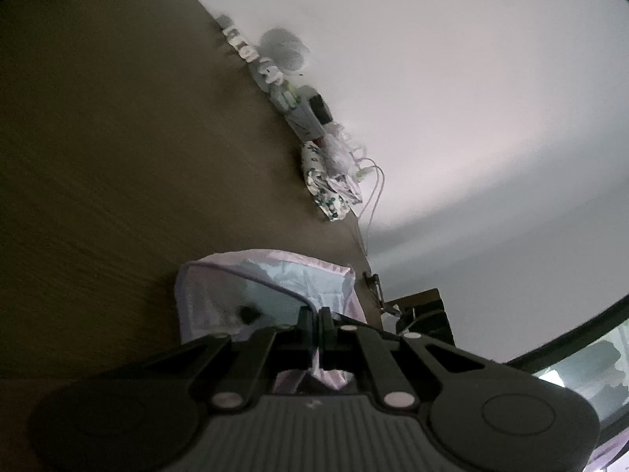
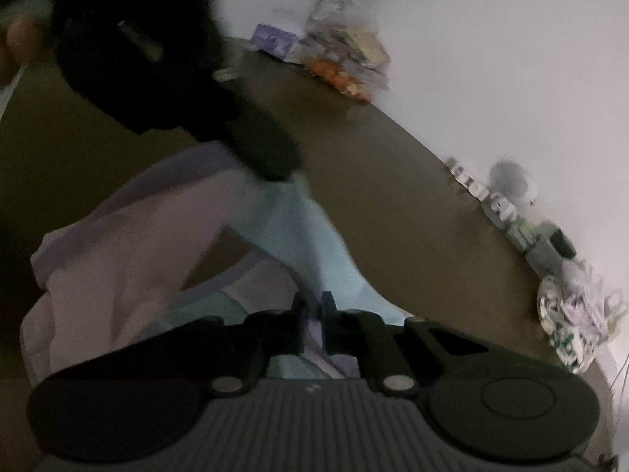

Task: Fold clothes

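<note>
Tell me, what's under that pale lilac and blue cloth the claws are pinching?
Under the cloth lies the brown table, bare around it. Both the right claw and the left claw grip it. Anything beneath its folds is hidden.

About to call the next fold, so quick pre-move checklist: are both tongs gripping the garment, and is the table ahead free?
1. Left tongs shut on the pastel garment: ok.
2. Right tongs shut on the same garment: ok.
3. Cloth between the tongs lifted and stretched: ok in the right wrist view.
4. Brown table ahead bare for laying down: ok.
5. Clutter along the wall, including the patterned cloth bundle, apart from the garment: ok.
6. Garment hem alignment: cannot tell, blurred.
</note>
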`<state>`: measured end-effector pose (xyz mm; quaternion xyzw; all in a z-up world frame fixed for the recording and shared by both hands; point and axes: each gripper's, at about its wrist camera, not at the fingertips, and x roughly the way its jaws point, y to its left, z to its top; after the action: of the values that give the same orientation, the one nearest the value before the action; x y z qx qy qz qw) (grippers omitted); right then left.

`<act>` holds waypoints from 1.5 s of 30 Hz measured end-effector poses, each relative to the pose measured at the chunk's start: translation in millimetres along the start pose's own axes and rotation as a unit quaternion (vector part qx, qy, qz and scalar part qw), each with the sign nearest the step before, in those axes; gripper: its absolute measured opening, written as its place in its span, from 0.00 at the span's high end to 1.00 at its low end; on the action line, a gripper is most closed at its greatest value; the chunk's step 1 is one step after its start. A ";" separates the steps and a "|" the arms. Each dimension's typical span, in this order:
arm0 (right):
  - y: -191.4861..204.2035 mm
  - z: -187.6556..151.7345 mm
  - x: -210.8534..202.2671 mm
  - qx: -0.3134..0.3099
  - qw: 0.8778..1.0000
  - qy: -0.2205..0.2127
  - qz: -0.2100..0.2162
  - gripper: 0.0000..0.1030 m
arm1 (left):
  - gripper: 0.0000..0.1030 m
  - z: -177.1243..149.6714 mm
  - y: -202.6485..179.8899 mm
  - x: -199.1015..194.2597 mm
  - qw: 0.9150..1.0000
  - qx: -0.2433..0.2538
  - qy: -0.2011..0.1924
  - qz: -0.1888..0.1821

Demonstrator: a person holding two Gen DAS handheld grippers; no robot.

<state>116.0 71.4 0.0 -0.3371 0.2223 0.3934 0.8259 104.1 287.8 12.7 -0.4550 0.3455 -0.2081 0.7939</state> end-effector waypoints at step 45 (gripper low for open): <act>-107.2 -169.7 -139.5 0.285 0.958 0.027 0.024 0.50 | 0.97 -37.2 22.9 49.3 0.995 0.033 0.043 0.078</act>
<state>101.9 -172.1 14.9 -0.0931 0.3558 0.3243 0.8715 110.4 245.9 -37.8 -0.3910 0.4067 -0.1761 0.8066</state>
